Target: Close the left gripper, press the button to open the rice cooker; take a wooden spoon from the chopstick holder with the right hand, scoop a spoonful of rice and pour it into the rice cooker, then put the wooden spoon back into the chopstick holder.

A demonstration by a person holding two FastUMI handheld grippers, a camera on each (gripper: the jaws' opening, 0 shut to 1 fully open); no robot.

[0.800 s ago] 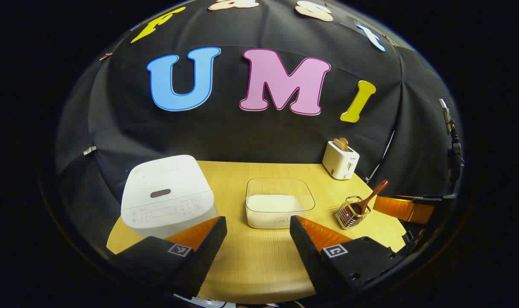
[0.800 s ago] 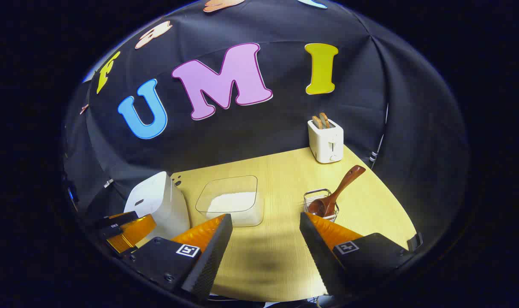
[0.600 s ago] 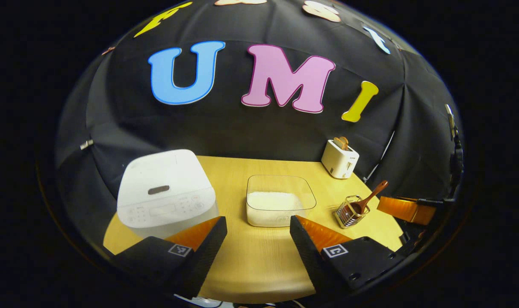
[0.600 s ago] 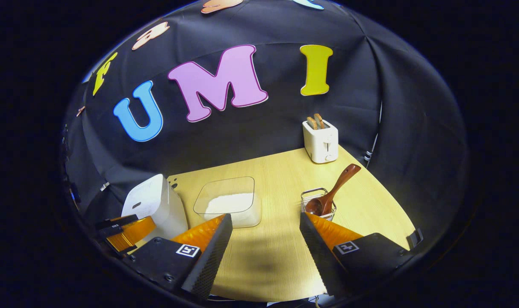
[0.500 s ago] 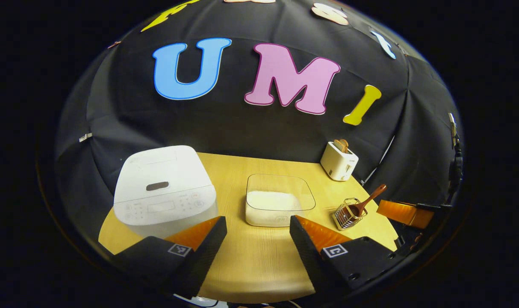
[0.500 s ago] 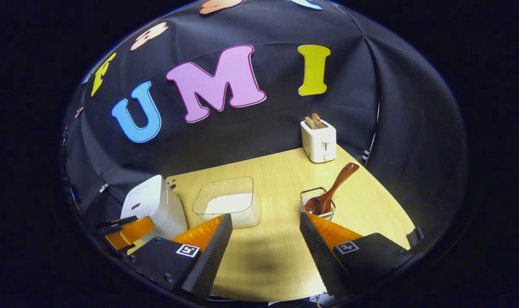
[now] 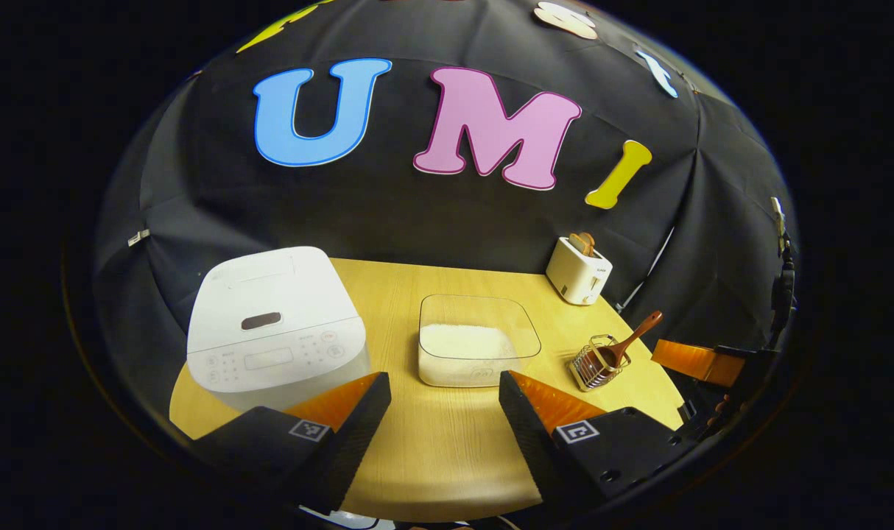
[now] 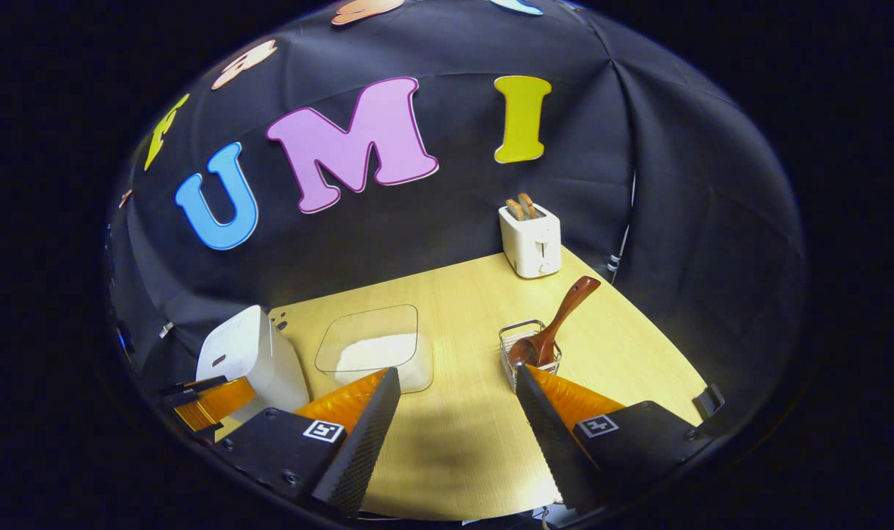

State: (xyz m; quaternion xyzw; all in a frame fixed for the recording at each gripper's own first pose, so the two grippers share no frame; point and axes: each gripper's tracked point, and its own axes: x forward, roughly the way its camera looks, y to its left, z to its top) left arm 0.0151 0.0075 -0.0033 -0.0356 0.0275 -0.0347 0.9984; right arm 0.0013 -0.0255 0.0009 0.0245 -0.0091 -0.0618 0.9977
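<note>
A white rice cooker (image 7: 274,324) stands shut at the table's left, with a dark oval button (image 7: 261,321) on its lid. The same rice cooker (image 8: 252,361) sits at the far left in the right gripper view. A clear container of rice (image 7: 476,347) (image 8: 377,355) rests mid-table. A wooden spoon (image 7: 624,346) (image 8: 554,324) leans in a wire chopstick holder (image 7: 596,362) (image 8: 526,352) on the right. My left gripper (image 7: 445,386) hovers open in front of the cooker and container. My right gripper (image 8: 458,383) is open, short of the holder. Both hold nothing.
A white toaster (image 7: 579,271) (image 8: 530,239) with bread slices stands at the back right corner by the black cloth wall. The wooden table (image 7: 447,449) has bare surface near its front edge. The other gripper's orange finger (image 7: 694,362) (image 8: 211,403) shows at each view's edge.
The left gripper has risen and shifted a little, so the cooker's lid shows more from above. The right gripper has turned slightly right, sliding the holder and toaster leftward in its view. Both stay open.
</note>
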